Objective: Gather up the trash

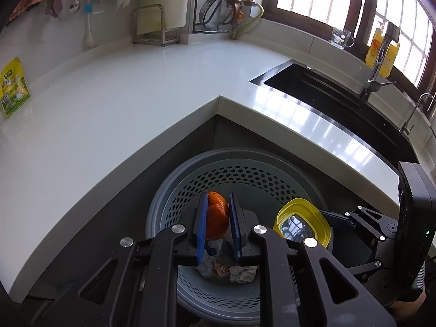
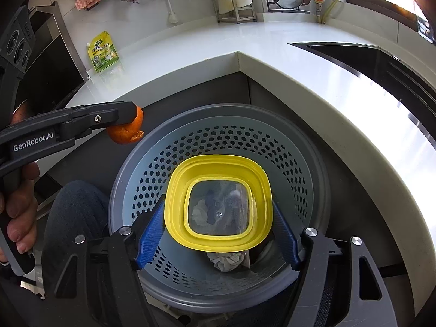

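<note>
A grey perforated trash bin (image 1: 245, 169) (image 2: 299, 147) stands on the floor in the counter's inner corner, with crumpled paper (image 1: 242, 273) (image 2: 226, 261) at its bottom. My left gripper (image 1: 218, 226) is shut on an orange peel (image 1: 216, 215) and holds it over the bin's opening; the peel also shows in the right wrist view (image 2: 128, 130) above the bin's left rim. My right gripper (image 2: 218, 229) is shut on a yellow-rimmed container with a clear base (image 2: 218, 204) (image 1: 302, 224), held over the bin.
A white L-shaped counter (image 1: 136, 95) wraps around the bin. A green pouch (image 1: 13, 87) (image 2: 103, 51) leans at its left. A black sink (image 1: 340, 100) with a tap and yellow bottle (image 1: 381, 51) lies to the right. Utensils hang on the back wall.
</note>
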`<state>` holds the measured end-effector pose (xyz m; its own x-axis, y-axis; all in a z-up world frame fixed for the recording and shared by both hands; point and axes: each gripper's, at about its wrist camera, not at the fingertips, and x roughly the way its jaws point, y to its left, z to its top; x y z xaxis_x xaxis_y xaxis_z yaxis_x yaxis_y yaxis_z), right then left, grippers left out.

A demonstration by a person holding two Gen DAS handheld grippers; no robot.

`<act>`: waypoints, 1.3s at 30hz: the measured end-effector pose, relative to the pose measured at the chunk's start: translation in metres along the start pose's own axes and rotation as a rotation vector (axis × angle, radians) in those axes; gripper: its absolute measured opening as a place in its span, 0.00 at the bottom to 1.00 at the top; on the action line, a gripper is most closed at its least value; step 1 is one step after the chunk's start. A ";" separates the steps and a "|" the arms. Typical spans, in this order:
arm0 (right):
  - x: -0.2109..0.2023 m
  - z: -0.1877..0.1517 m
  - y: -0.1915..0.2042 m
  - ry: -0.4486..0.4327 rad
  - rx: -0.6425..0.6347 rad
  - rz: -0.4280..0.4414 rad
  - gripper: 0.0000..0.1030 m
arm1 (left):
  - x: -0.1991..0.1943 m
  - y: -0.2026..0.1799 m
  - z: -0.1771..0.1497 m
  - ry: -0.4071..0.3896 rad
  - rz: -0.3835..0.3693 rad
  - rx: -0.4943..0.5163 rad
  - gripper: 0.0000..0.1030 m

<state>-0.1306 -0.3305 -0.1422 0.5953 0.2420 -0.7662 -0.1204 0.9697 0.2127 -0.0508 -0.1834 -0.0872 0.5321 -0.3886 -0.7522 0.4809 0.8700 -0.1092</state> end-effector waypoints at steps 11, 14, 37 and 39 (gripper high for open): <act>-0.004 -0.005 -0.001 0.006 -0.004 -0.028 0.77 | 0.000 0.005 -0.001 -0.006 0.032 -0.035 0.88; -0.007 -0.006 -0.002 0.004 -0.001 -0.033 0.77 | -0.001 0.005 -0.001 -0.003 0.035 -0.039 0.88; -0.038 -0.008 0.021 -0.053 -0.040 -0.068 0.92 | -0.054 0.043 -0.025 -0.026 0.083 -0.099 0.93; -0.038 -0.009 0.022 -0.046 -0.041 -0.077 0.92 | -0.056 0.046 -0.026 -0.028 0.087 -0.108 0.93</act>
<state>-0.1631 -0.3181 -0.1145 0.6397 0.1661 -0.7504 -0.1048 0.9861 0.1289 -0.0769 -0.1139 -0.0669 0.5885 -0.3174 -0.7436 0.3553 0.9277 -0.1147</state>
